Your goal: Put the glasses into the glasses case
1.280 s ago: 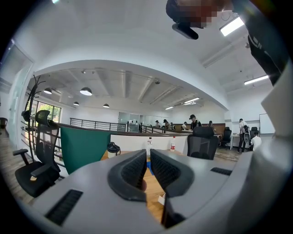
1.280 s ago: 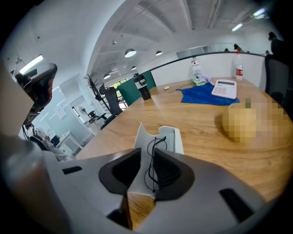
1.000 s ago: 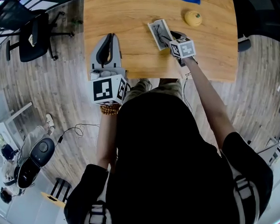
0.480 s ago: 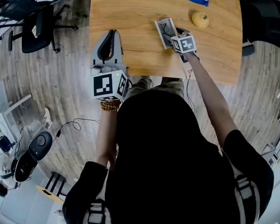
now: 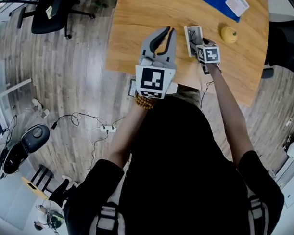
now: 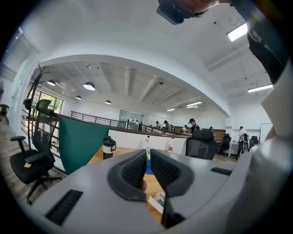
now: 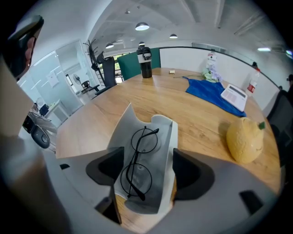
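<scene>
The thin black round-rimmed glasses (image 7: 139, 162) lie folded inside the open white glasses case (image 7: 164, 132), which rests on the wooden table (image 7: 114, 109) with its lid flap raised at the left. My right gripper (image 7: 147, 157) points steeply down over the case; its jaws are opening and stand either side of the case and glasses, with the pads apart from them. In the head view the right gripper (image 5: 198, 38) sits at the case (image 5: 191, 35). My left gripper (image 5: 166, 34) hovers level just left of the case, its jaws nearly together and empty, as in its own view (image 6: 148, 167).
A yellow lemon-like fruit (image 7: 245, 139) lies right of the case. Farther back are a blue cloth (image 7: 213, 98) with a white card (image 7: 234, 95) and a black tumbler (image 7: 145, 57). The table's near edge (image 5: 150, 85) is below the grippers. Office chairs stand on the floor at left.
My left gripper has moved from the table's left edge toward the case. The right gripper has stayed at the case, with the glasses lying in it.
</scene>
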The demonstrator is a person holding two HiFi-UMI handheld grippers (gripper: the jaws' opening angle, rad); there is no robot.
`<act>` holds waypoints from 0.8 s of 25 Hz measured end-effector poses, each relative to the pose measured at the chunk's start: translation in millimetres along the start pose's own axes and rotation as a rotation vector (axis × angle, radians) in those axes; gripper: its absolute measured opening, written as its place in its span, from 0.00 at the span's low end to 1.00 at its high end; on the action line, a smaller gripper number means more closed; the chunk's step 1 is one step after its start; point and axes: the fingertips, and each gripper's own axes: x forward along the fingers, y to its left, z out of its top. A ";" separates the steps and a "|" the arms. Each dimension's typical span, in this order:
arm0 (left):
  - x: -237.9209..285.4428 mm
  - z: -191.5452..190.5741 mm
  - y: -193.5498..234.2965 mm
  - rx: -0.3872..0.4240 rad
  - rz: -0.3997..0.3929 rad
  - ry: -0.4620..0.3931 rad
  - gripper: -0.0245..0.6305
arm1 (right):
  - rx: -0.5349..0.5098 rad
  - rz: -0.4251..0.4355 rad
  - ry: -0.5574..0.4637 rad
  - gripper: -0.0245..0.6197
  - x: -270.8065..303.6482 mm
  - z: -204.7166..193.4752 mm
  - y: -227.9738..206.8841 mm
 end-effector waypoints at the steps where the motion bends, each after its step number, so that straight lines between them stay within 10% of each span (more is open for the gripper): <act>1: 2.3 -1.8 -6.0 -0.008 -0.008 0.000 0.10 | -0.012 -0.004 0.006 0.57 0.1 -0.1 -0.2; 20: 14.0 -15.2 -50.5 0.012 -0.122 0.026 0.10 | 0.001 -0.086 -0.078 0.56 6.5 2.6 -14.8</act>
